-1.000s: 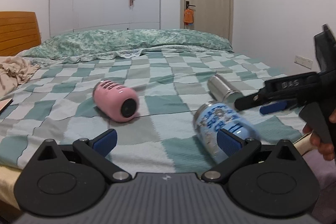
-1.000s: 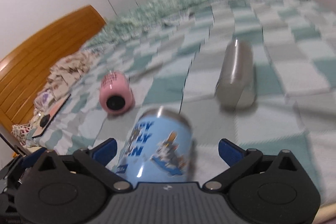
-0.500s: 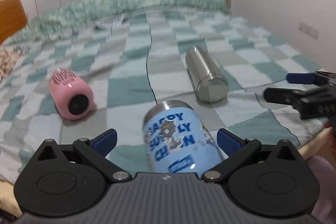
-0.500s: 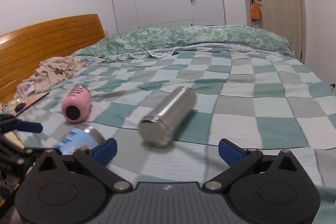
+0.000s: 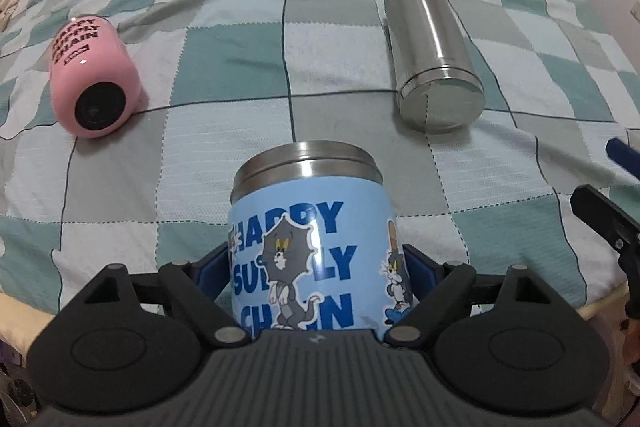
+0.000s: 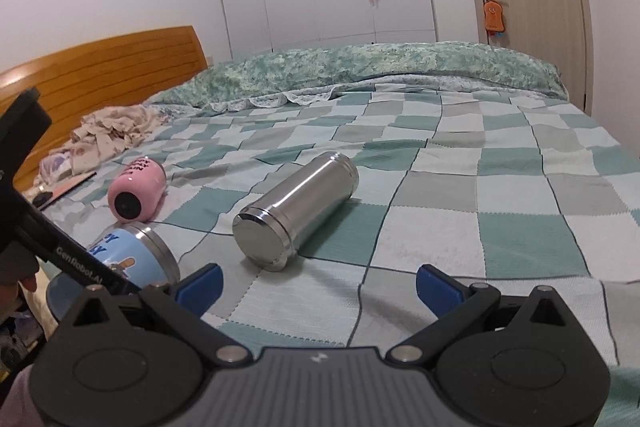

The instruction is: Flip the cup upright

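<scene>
A blue cartoon-printed cup (image 5: 310,247) with a steel rim lies on its side at the bed's near edge, its steel rim pointing away. My left gripper (image 5: 316,267) has its blue pads against both sides of the cup, shut on it. The cup also shows in the right wrist view (image 6: 128,259). A pink cup (image 5: 92,71) lies on its side at left. A steel cup (image 5: 432,51) lies on its side at right. My right gripper (image 6: 318,285) is open and empty, just short of the steel cup (image 6: 296,207).
The checkered green bedspread (image 6: 460,187) covers the bed. Crumpled cloth (image 6: 116,131) and small items lie by the wooden headboard (image 6: 100,67). A rolled quilt (image 6: 360,67) lies along the far side. The bed's near edge (image 5: 24,319) is right below the left gripper.
My left gripper moved in around the blue cup and closed on it. My right gripper pulled away from the blue cup and now faces the steel cup.
</scene>
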Demonstrator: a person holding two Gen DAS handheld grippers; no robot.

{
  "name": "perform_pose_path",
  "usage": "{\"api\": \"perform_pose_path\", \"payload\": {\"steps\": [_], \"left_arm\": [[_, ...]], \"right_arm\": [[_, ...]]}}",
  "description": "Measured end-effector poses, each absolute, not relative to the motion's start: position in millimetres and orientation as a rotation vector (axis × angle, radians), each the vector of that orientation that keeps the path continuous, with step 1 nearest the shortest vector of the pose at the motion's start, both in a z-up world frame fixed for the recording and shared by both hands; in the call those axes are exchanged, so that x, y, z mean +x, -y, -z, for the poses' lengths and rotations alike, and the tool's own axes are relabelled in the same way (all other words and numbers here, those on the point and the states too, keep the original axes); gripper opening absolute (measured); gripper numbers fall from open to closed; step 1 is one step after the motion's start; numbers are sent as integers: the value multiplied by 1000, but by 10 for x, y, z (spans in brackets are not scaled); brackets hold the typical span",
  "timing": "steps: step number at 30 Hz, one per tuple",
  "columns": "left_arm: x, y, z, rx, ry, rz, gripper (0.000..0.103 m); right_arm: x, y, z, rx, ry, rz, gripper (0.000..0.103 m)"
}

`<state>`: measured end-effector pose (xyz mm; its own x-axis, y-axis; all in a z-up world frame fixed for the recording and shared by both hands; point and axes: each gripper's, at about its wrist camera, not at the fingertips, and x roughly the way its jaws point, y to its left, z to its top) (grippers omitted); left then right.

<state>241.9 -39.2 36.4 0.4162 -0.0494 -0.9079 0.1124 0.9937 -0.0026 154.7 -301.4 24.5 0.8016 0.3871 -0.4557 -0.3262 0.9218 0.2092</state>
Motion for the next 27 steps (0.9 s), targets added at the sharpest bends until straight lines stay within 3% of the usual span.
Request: {"api": "perform_pose_path", "payload": {"steps": [17,27], "left_arm": [[1753,169,-826,-33,-770,152,85],[2257,414,-1080,-9,-544,145,85]], "right_arm": [[1140,3050,-217,205,-382,-316,103],[1523,2905,-476,116,-300,-287,103]]}}
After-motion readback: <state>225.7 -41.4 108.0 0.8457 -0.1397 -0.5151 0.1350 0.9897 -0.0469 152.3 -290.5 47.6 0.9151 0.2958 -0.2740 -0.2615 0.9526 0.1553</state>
